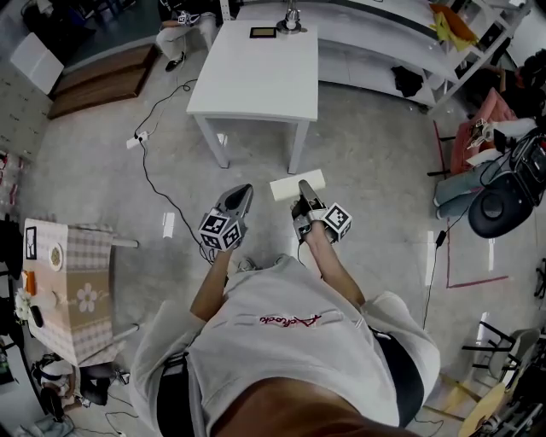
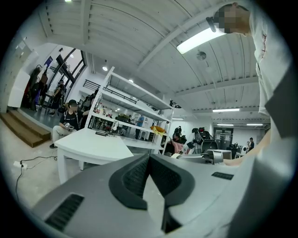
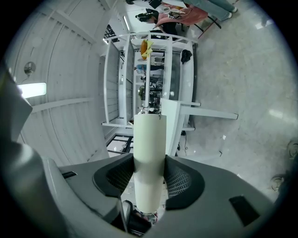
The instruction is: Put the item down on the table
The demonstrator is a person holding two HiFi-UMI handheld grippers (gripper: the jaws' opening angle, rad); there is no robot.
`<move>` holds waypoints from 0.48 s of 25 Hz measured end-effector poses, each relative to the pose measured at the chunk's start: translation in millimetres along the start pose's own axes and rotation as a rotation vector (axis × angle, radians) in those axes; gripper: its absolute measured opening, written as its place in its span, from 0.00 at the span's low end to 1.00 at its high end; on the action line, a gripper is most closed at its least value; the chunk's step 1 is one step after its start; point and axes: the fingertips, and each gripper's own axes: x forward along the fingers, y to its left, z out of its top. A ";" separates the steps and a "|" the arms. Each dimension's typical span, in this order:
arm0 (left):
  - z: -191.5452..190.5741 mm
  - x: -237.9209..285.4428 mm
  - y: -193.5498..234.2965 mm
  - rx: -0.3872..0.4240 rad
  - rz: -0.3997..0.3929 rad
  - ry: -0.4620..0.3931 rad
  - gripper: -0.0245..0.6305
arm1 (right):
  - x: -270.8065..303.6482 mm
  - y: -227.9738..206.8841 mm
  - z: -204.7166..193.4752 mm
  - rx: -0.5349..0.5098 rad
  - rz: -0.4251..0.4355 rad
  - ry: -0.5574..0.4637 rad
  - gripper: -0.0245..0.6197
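I am standing on a concrete floor a step away from the white table (image 1: 256, 81). My right gripper (image 1: 302, 195) is shut on a flat cream-white block (image 1: 298, 184), which sticks out past its fingertips, held in the air over the floor short of the table's near edge. In the right gripper view the block (image 3: 149, 144) stands between the two black pads of the right gripper (image 3: 149, 163), and the table (image 3: 171, 123) lies beyond it. My left gripper (image 1: 241, 193) hangs beside it, shut and empty. In the left gripper view the left gripper (image 2: 149, 156) has its tips touching, with the table (image 2: 91, 145) ahead.
A dark flat device (image 1: 263, 32) and a metal object (image 1: 292, 21) sit at the table's far edge. A cable (image 1: 153, 175) runs over the floor at left. A small table with a checked cloth (image 1: 72, 282) stands at left, white shelving (image 1: 384, 38) behind, a chair and clothes (image 1: 499, 196) at right.
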 end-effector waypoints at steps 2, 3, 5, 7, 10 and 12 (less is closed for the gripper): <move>-0.2 3.8 -3.5 0.002 0.004 -0.003 0.07 | -2.8 -1.6 7.0 -0.010 0.001 0.003 0.35; -1.2 5.6 -5.3 0.001 0.006 -0.004 0.07 | -5.0 -2.6 10.5 -0.008 -0.001 0.002 0.35; -4.6 8.3 -8.2 -0.002 0.013 -0.005 0.07 | -10.7 -5.8 17.0 0.003 -0.006 -0.005 0.35; -8.5 10.4 -11.0 -0.003 0.017 -0.002 0.07 | -17.3 -10.5 22.5 0.011 -0.008 -0.015 0.35; -11.5 19.2 -16.6 -0.007 0.015 -0.001 0.07 | -23.6 -16.3 33.6 0.006 -0.014 -0.021 0.35; -10.4 26.4 -18.9 -0.010 0.013 -0.008 0.07 | -22.9 -18.8 40.8 0.004 -0.020 -0.022 0.35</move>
